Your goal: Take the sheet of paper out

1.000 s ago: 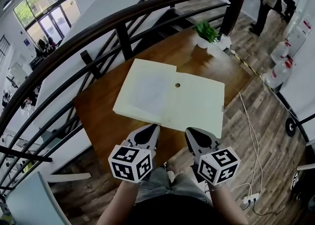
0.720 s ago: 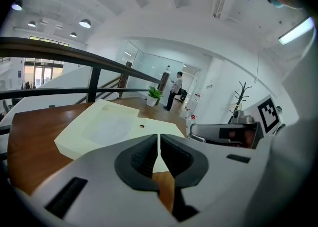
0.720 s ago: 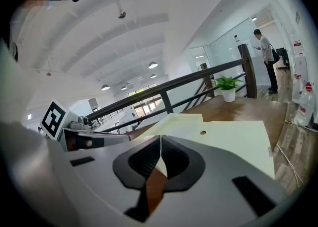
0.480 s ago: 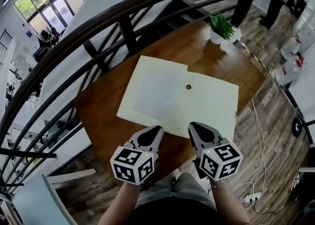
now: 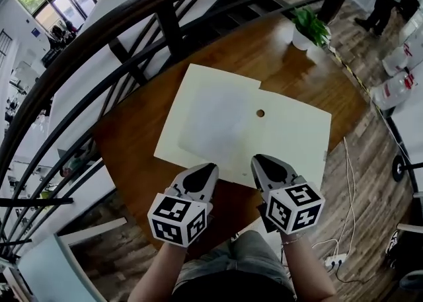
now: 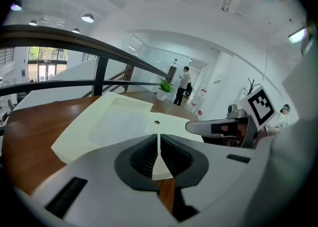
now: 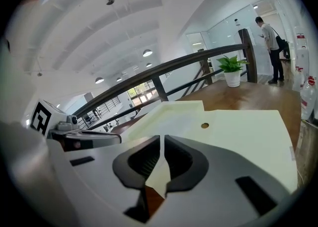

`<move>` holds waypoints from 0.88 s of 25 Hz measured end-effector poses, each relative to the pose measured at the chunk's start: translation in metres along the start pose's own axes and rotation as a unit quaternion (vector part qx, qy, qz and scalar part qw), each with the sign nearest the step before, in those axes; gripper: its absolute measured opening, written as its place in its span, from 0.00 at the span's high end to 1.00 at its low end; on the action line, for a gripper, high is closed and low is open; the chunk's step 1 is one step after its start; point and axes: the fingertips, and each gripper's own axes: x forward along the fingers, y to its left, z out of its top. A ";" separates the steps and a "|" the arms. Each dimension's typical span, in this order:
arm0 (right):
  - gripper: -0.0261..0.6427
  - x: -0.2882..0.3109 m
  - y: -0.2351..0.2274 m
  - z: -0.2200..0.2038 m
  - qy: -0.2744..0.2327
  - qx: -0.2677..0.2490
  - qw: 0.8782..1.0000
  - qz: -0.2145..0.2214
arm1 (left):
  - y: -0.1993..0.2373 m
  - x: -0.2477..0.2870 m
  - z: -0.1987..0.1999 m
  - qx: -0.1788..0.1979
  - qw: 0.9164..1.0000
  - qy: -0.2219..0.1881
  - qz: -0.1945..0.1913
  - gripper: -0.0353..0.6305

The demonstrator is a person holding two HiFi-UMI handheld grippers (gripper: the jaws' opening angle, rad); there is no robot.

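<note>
Currently, a dark curved railing [image 5: 132, 13] runs behind a brown wooden table [image 5: 132, 142]. A large pale-yellow folder [image 5: 291, 142] lies flat on the table and covers most of its middle. The sheet of paper [image 5: 218, 119] shows as a paler rectangle within the folder's left half, well ahead of both grippers. The left gripper [image 5: 206, 168] and the right gripper [image 5: 261, 162] sit side by side at the folder's near edge. Each has its jaws closed together, with nothing gripped between them. A potted plant [image 5: 310, 26] stands at the far right corner. A small round hole [image 5: 260, 113] marks the folder near its centre.
</note>
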 end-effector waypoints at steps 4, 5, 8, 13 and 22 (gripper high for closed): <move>0.92 0.016 -0.005 -0.003 0.013 0.003 1.000 -0.002 | 0.006 0.004 0.000 -0.009 1.000 -0.001 -0.005 0.90; 0.92 0.020 -0.007 -0.003 0.018 0.001 1.000 -0.002 | 0.008 0.005 0.000 -0.012 1.000 -0.002 -0.008 0.90; 0.92 0.032 -0.013 -0.004 0.031 -0.005 1.000 -0.005 | 0.014 0.007 0.001 -0.018 1.000 -0.004 -0.009 0.90; 0.88 0.051 -0.020 -0.005 0.049 -0.005 0.999 -0.011 | 0.020 0.010 0.004 -0.036 0.999 -0.011 -0.010 0.90; 0.79 0.093 -0.030 -0.018 0.094 -0.013 0.995 -0.018 | 0.020 0.018 0.000 -0.044 0.999 -0.005 -0.009 0.90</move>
